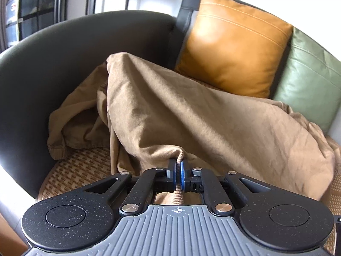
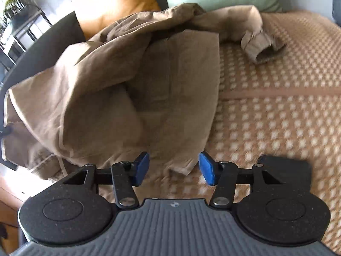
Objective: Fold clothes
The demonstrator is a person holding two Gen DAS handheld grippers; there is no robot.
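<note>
**Tan garment half-lifted, one gripper holding, one waiting**

The tan garment (image 1: 170,111) lies rumpled on the woven seat cover (image 2: 277,111) of a dark sofa (image 1: 64,53), its bulk bunched toward the armrest and one ribbed cuff (image 2: 262,47) flung out alone across the cover. The left gripper (image 1: 178,168) has its pads pressed together on a pinch of cloth, which tents upward from that hold. The right gripper (image 2: 173,168) hovers with its fingers spread wide, a loose hem corner (image 2: 181,168) lying between them (not yet touched, as far as the blurred view tells).

The likely trouble: the left pinch is small, so a hard pull may slip it free. The right fingers could also catch only one layer, dragging the heap against the orange cushion (image 1: 232,42) and green cushion (image 1: 309,79) instead of flattening it.
</note>
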